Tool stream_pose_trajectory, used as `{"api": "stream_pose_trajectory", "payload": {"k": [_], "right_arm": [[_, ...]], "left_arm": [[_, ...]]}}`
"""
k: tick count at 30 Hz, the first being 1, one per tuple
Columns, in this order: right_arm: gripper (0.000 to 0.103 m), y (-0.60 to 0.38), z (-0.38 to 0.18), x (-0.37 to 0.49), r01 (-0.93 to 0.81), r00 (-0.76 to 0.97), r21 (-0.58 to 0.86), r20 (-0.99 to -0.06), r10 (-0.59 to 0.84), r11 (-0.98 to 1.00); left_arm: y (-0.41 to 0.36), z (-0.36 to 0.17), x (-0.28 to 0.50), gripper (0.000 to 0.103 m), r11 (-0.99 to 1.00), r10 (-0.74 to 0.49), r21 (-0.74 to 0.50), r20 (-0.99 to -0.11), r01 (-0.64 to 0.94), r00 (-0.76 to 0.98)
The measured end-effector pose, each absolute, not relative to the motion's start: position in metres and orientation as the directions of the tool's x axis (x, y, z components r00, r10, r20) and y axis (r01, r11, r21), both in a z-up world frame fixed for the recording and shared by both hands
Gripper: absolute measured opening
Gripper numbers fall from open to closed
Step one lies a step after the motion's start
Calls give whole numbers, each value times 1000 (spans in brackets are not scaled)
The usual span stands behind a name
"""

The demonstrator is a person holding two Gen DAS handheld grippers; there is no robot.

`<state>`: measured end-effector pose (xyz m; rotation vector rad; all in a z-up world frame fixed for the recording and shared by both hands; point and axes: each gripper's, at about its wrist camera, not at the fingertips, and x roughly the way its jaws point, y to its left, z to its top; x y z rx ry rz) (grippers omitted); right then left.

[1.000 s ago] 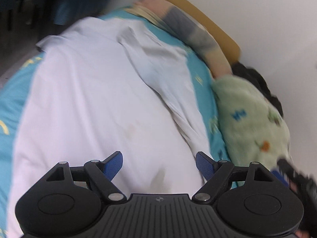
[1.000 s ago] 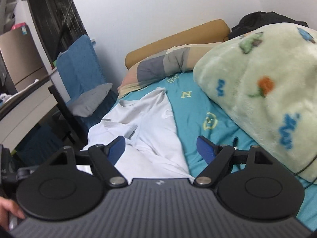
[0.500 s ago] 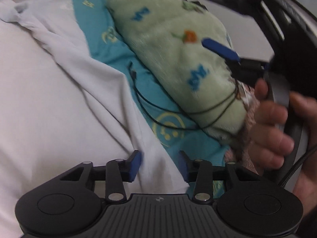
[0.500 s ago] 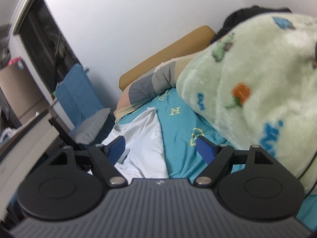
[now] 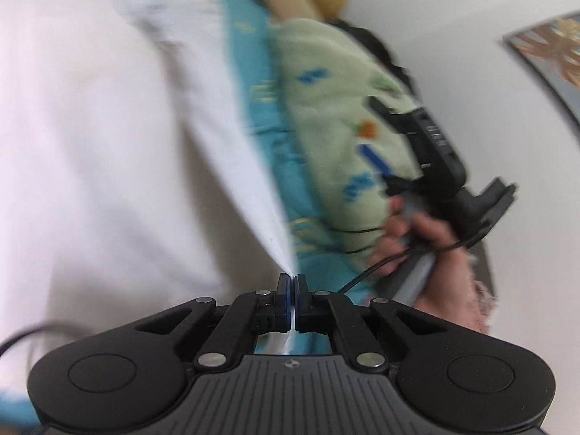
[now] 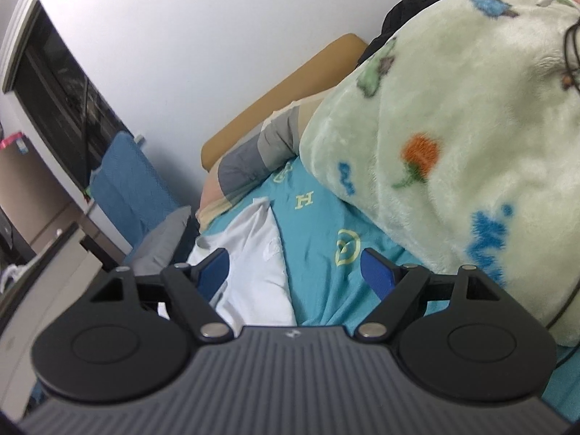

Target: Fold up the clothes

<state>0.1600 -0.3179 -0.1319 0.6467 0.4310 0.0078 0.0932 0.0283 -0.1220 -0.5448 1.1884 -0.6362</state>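
A white shirt (image 5: 108, 145) lies spread on a bed with a teal sheet (image 6: 326, 217). In the left wrist view, which is blurred, my left gripper (image 5: 291, 281) is shut on the shirt's right edge, and the cloth tapers to a taut point between its blue pads. My right gripper (image 6: 295, 268) is open and hovers above the sheet. The shirt's far part (image 6: 253, 253) shows past its left finger, and nothing is between its pads. The left wrist view also shows the right gripper (image 5: 377, 132), held by a hand (image 5: 417, 239) over the blanket.
A pale green fleece blanket (image 6: 453, 145) is heaped along the bed's right side, with a thin black cable (image 5: 362, 232) across it. A striped pillow (image 6: 246, 166) and tan headboard (image 6: 282, 90) lie at the far end. A blue chair (image 6: 127, 188) stands to the left.
My left gripper's jaws have come together on the shirt's edge, and the cloth now pulls taut. The right wrist view has rolled and come closer to the green blanket.
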Motion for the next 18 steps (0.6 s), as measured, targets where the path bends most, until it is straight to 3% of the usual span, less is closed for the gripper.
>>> {"api": "stream_pose_trajectory", "payload": {"k": [4,7,10,12,16,18], "right_arm": [[82,-300,-135,167,108,894,540,-420,156,834],[81,-285,-135,166,88,885,481,-440,154,872],[81,-274,-134,163,75,881,434,-451,145,898],[81,-272,-136,161,74,880,433,-452,145,898],[81,-265,-142,168,88,877,430,-461,135,899],[81,-261,-145,175,96,877,413,-466,120,906]], "left_arm": [[41,-147,90,1,838,-546,-537,-814,99,199],[39,-156,96,2,858,-513,-506,-845,84,150],[39,-148,104,19,858,-513,-502,-845,105,151],[41,-139,118,40,869,-495,-482,-850,114,179],[39,-120,169,54,904,-427,-405,-855,134,293],[33,-113,206,66,926,-376,-349,-848,143,373]]}}
